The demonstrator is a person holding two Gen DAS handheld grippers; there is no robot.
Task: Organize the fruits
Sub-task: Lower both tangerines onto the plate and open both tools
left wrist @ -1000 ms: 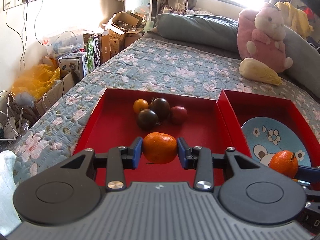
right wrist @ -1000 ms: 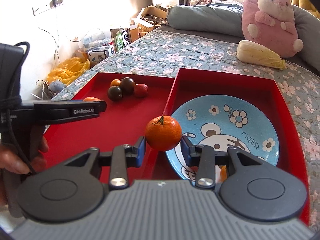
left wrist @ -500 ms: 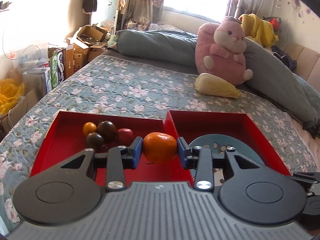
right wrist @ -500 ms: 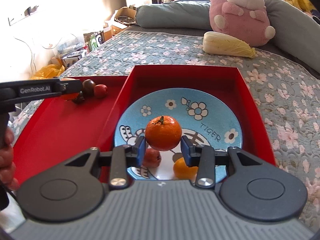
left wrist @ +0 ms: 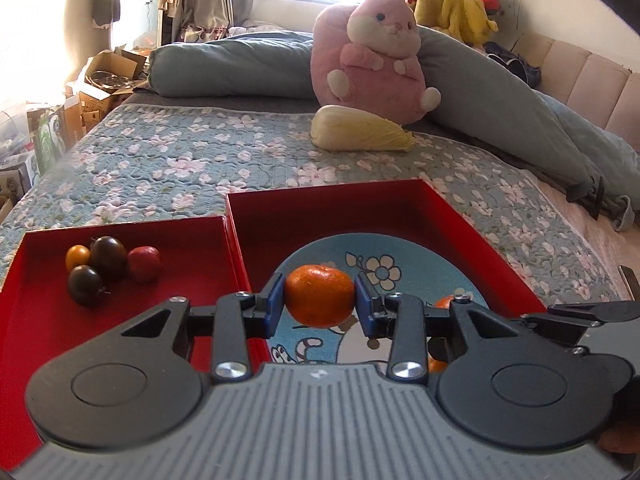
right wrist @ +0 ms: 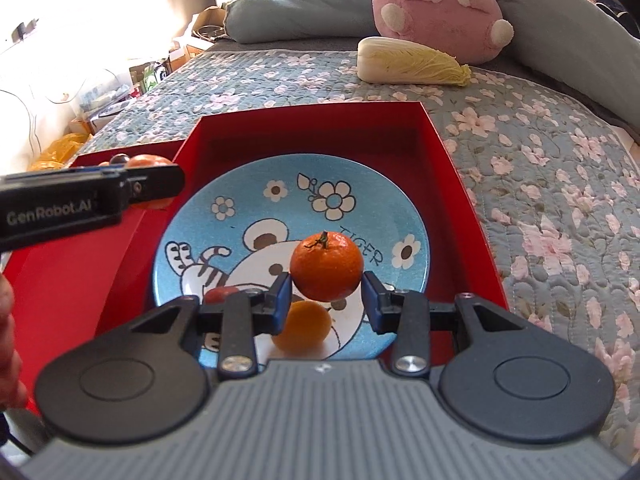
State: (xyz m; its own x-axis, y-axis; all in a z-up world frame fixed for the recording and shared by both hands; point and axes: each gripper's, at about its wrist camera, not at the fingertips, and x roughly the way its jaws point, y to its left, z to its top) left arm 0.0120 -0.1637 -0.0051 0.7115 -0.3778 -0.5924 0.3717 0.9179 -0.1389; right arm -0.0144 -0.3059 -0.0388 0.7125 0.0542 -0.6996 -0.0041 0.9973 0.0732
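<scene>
On blue plate (right wrist: 248, 240), two fruits (right wrist: 302, 326)

hand-held gripper (left wrist: 320, 307): blk arms | blue pads | grey ribbed body | silver screws

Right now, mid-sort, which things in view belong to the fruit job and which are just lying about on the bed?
Job:
- left gripper, shut on a mandarin
- right gripper, shut on a stemmed mandarin
- blue tiger plate
- two red trays
- small tomatoes

Lying about:
- napa cabbage
- pink plush toy
- grey-blue bolster
- cardboard boxes
</scene>
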